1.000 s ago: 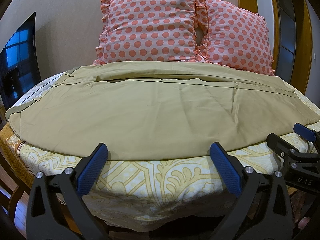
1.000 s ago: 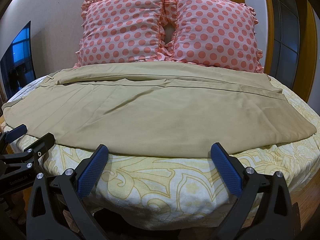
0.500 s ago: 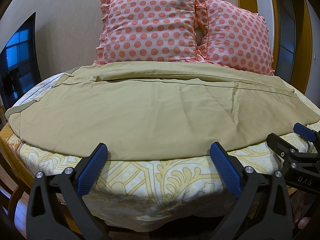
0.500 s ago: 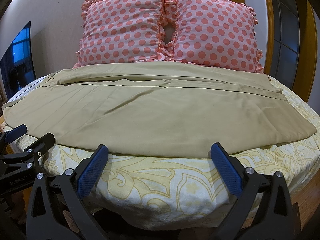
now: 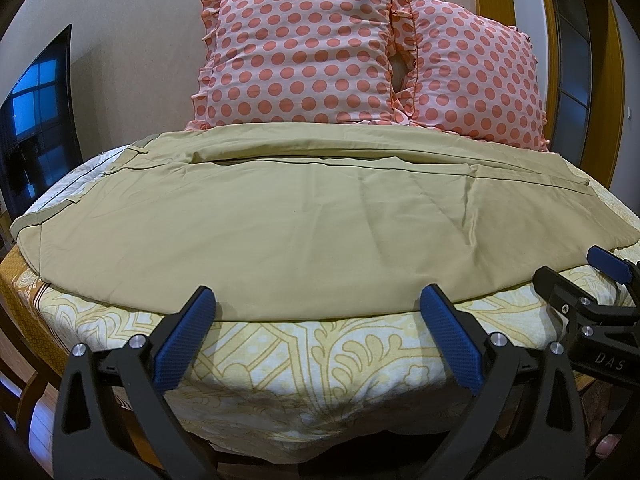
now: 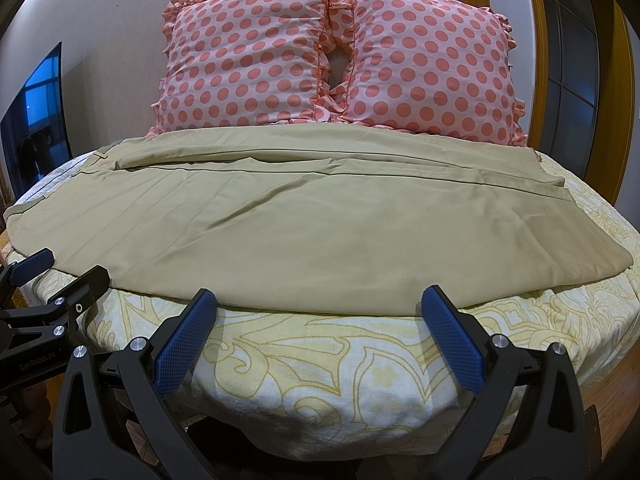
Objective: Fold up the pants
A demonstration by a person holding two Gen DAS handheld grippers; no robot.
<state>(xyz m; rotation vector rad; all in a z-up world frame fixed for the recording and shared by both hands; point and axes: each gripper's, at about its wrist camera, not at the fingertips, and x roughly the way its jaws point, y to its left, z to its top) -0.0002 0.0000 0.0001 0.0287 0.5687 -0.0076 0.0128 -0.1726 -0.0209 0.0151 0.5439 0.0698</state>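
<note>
You have the khaki cotton pants (image 5: 304, 216) spread flat and lengthwise across the bed covered in a cream sheet with a yellow leaf pattern (image 5: 320, 356), waistband end with its belt loops toward your left and the leg hems toward your right; one leg lies folded over the other, with a long seam ridge running along the far side just below the pillows. Your left gripper with black arms and blue ribbed finger pads (image 5: 320, 332) sits low at the near edge of the bed with its jaws spread wide and nothing between them, the tips reaching just up to the near hem of the fabric without clearly touching it. Your right gripper of the same black and blue build (image 6: 320, 332) is held the same way further to the right, jaws wide apart and empty, tips close to the near edge of the pants. In the left view your right gripper shows at the right margin; in the right view your left gripper shows at the left margin, both beside the bed edge. Behind the pants, two pink ruffled pillows with coral polka dots (image 6: 336, 56) lean upright against the beige wall (image 5: 140, 40), touching each other, and a dark flat screen reflecting blue window light (image 6: 36, 116) stands at the far left
</note>
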